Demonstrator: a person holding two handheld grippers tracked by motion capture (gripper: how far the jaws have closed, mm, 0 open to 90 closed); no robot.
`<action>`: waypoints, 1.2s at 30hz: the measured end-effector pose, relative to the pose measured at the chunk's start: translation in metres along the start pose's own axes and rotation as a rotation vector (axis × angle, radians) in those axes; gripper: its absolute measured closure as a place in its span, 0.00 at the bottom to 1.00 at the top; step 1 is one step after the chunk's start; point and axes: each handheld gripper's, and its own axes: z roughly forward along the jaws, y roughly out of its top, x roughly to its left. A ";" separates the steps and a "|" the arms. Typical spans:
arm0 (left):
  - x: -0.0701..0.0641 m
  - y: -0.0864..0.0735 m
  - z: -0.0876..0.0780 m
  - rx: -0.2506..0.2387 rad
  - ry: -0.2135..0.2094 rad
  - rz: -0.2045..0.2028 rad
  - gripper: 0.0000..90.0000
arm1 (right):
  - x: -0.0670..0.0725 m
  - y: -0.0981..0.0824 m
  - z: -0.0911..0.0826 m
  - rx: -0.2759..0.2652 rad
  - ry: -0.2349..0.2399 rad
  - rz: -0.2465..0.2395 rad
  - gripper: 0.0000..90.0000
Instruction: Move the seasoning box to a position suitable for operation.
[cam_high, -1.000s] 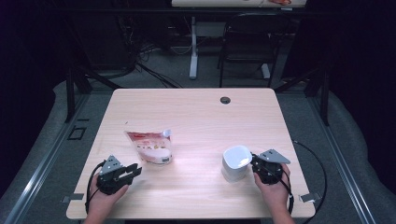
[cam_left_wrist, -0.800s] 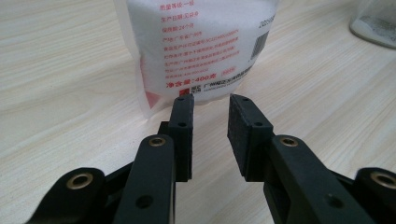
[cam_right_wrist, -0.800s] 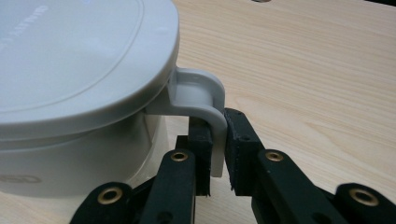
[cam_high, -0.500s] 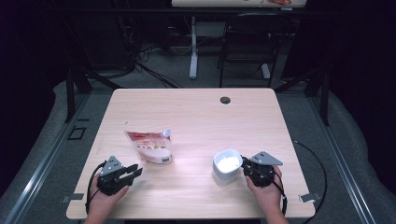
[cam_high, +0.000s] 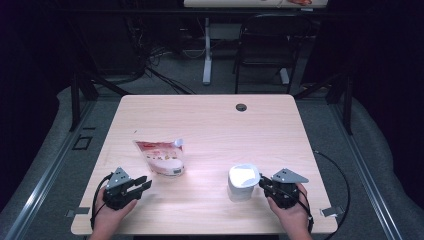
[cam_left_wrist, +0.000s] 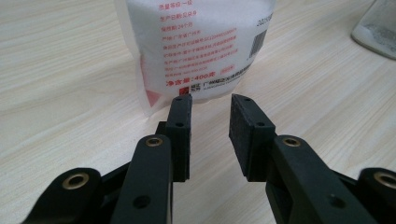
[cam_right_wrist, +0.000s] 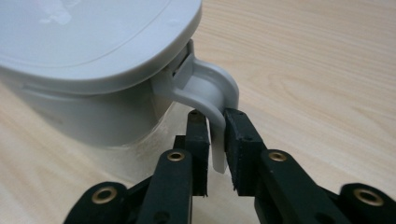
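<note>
A light wooden worktop (cam_high: 210, 125) carries a white lidded cup (cam_high: 242, 182) with a side handle (cam_right_wrist: 210, 93) and a printed pouch (cam_high: 161, 157), which sit well apart. The right gripper (cam_right_wrist: 215, 122), at the worktop's near right, straddles the lower tip of the handle; its jaws have just been opening, and a thin gap shows on at least one side of the handle, so the pinch looks released rather than firm. The cup stands upright on the worktop with its lid (cam_right_wrist: 88, 32) seated, so its contents cannot be seen. The left gripper (cam_left_wrist: 211, 108), at the near left, has its jaws spread with nothing between them and points at the base of the pouch just ahead, not touching it. The pouch is sealed, shows white material behind its clear panel and lies untouched. As a judgement, the cup's placing appears finished; handling of the pouch is not yet begun.
</note>
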 end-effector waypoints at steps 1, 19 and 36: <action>0.000 0.000 0.000 -0.001 -0.001 0.000 0.77 | 0.001 0.000 -0.001 0.004 0.005 -0.003 0.88; 0.000 -0.001 -0.001 -0.003 -0.002 0.001 0.77 | 0.012 -0.002 -0.019 -0.018 0.117 0.043 0.81; -0.002 0.000 0.000 0.007 -0.004 0.008 0.78 | 0.010 0.025 -0.040 -0.064 0.084 0.038 1.00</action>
